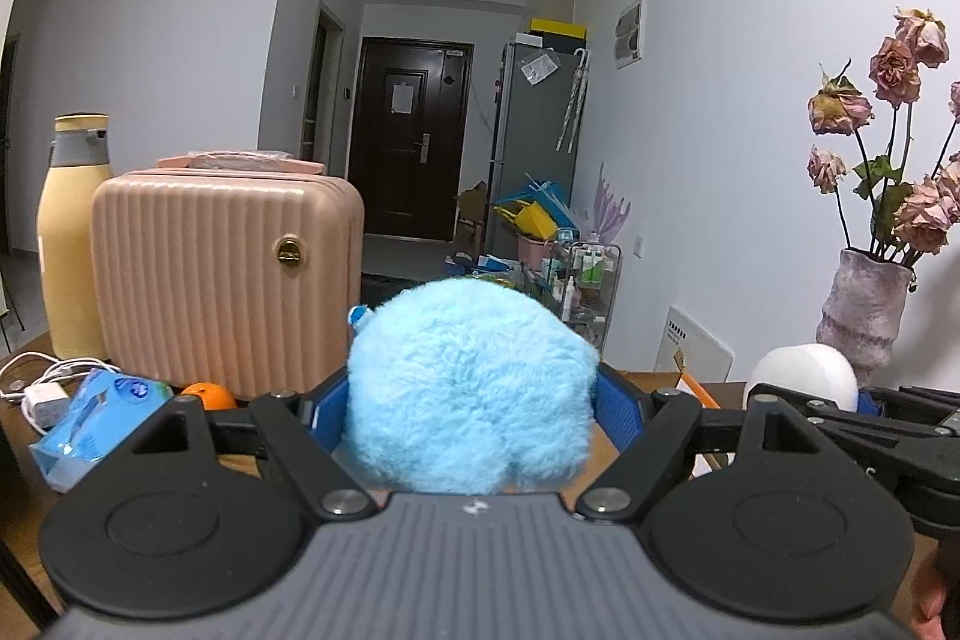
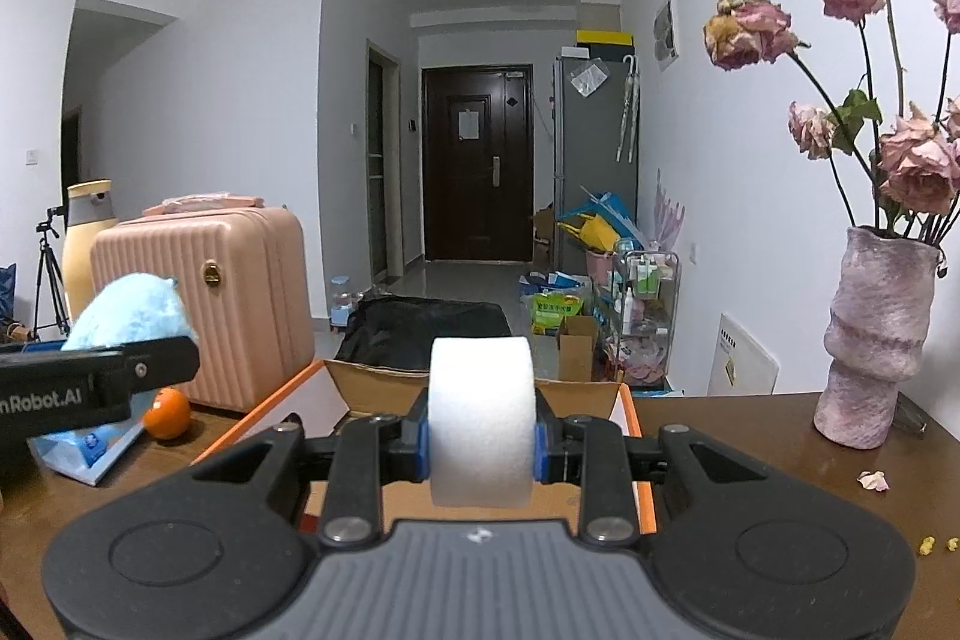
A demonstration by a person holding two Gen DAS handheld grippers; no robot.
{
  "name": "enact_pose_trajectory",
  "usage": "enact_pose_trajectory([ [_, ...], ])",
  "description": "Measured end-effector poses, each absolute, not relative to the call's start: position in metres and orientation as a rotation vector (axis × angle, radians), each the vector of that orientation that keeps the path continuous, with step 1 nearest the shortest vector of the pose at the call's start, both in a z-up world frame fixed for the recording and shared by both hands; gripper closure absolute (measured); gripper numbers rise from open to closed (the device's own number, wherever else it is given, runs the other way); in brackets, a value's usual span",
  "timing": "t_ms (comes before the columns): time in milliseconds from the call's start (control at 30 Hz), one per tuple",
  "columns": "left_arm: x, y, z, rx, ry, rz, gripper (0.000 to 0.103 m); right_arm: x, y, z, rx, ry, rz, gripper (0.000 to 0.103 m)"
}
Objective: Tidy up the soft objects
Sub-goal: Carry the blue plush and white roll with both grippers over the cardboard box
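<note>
Clamped between the pads of the right gripper [image 2: 480, 445], a white foam roll [image 2: 480, 415] hangs just above the orange-rimmed cardboard box [image 2: 627, 403], while the left gripper [image 1: 471, 409], beside that box, squeezes a fluffy blue plush ball [image 1: 471, 388]. Both are soft and bulge past the pads, so either could, I judge, slip or spring aside on release and land beside the box. The dried-flower vase [image 2: 876, 340], right of the box, looks easy to knock.

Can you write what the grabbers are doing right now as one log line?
left gripper: shut on fluffy blue toy | right gripper: shut on white foam piece | orange-rimmed box: below
</note>
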State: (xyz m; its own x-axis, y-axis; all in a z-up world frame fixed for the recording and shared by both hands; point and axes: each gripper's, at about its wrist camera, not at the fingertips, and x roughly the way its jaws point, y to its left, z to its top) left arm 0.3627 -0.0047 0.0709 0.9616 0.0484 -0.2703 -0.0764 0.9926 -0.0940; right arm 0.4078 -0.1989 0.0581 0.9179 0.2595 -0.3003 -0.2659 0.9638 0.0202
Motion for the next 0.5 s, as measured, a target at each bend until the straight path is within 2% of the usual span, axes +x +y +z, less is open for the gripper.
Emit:
enact_pose_trajectory([
  [500, 0.422, -0.01, 0.054, -0.086, 0.329, 0.079, 0.022, 0.463, -0.189, 0.048, -0.047, 0.374, 0.257, 0.074],
])
